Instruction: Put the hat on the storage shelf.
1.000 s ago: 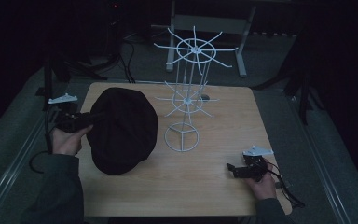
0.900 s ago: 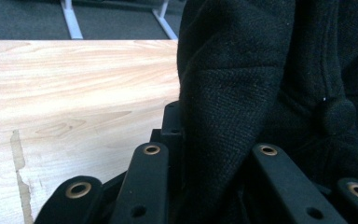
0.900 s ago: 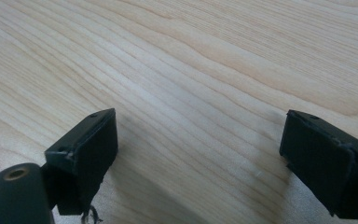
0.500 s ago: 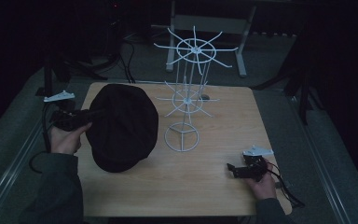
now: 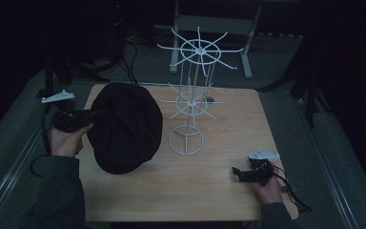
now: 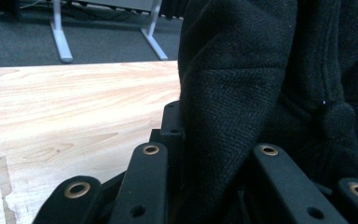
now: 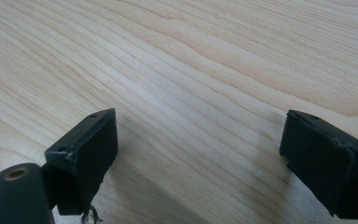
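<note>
The left gripper (image 5: 91, 116) had its jaws clamped on the black cap's (image 5: 124, 126) edge, presumably to hang it on the white rack (image 5: 189, 102), while the right gripper (image 5: 238, 174) rested near the desk (image 5: 228, 133) edge, jaws apart.

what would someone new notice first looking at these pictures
Most likely the big black cap, held up at the left of the wooden table by the left gripper, whose jaws pinch its fabric. Next, the white wire display stand with two tiers of spokes, standing just right of the cap at the table's middle. The right gripper rests open at the near right corner.
</note>
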Available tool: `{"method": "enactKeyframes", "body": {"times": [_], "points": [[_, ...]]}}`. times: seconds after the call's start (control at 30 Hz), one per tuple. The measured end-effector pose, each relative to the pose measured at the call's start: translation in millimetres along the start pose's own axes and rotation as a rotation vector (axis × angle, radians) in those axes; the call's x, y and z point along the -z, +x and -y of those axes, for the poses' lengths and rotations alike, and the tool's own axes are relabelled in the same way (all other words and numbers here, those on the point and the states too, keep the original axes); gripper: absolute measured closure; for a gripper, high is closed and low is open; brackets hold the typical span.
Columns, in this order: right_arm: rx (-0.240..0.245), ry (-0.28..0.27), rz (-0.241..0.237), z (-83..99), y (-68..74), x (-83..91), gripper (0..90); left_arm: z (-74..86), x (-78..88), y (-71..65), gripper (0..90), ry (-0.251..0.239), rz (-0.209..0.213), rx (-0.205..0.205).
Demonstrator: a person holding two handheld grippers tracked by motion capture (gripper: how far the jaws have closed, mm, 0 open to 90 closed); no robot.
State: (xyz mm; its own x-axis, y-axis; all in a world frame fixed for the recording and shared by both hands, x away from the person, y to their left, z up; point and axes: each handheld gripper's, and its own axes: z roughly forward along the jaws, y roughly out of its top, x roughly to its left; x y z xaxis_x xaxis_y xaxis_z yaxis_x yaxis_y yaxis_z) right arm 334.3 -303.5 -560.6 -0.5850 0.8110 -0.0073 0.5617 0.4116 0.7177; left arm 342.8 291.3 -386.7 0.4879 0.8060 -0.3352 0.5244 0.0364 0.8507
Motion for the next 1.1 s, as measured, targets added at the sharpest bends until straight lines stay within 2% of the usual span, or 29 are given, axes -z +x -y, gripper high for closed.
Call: {"method": "enactKeyframes", "body": {"times": [1.1], "points": [[-0.003,-0.001,0.0,-0.1,0.2,-0.1,11.1,-17.3,3.0,-9.7,76.3,-0.031,0.047,-0.029]]}}
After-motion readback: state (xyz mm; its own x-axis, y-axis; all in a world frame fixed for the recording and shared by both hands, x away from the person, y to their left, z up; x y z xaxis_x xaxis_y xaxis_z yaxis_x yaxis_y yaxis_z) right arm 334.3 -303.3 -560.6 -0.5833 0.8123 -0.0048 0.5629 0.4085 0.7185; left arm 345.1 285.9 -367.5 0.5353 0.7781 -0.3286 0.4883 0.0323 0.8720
